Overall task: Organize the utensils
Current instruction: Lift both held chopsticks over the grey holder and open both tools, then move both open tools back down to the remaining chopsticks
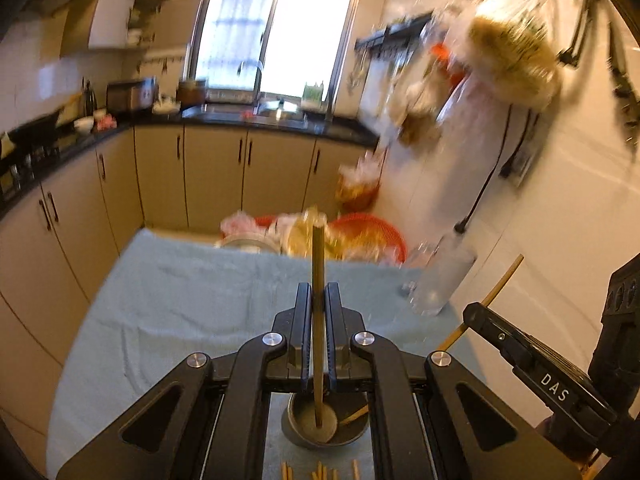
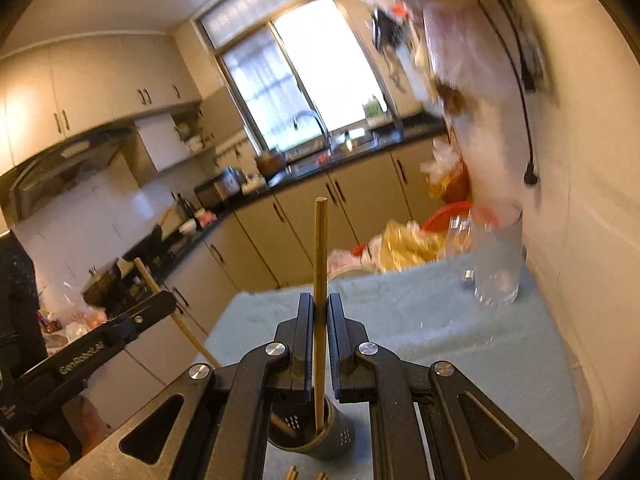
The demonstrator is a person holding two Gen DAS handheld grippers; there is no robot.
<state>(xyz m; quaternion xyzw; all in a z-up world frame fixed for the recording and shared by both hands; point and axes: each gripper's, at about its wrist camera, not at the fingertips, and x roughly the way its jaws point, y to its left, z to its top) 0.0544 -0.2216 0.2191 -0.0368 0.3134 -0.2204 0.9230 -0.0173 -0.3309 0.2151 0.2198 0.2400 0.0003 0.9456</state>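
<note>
My left gripper [image 1: 318, 288] is shut on an upright wooden chopstick [image 1: 319, 264], whose lower end shows inside the mouth of a dark grey perforated holder [image 1: 296, 436]. Another stick [image 1: 354, 416] leans in that holder. At the right edge of the left wrist view, my right gripper [image 1: 470, 314] clamps a slanted chopstick [image 1: 502, 280]. In the right wrist view, the right gripper [image 2: 320, 298] is shut on its chopstick [image 2: 320, 248] above the holder [image 2: 340, 440]. The left gripper [image 2: 168, 300] appears at the left with its stick [image 2: 188, 336].
A teal cloth [image 1: 180, 304] covers the table. Several loose chopsticks [image 1: 318, 472] lie near the front edge. A clear glass [image 2: 498, 264] stands at the far right by the white wall. A red basket [image 1: 372, 232] with bags sits beyond the far edge.
</note>
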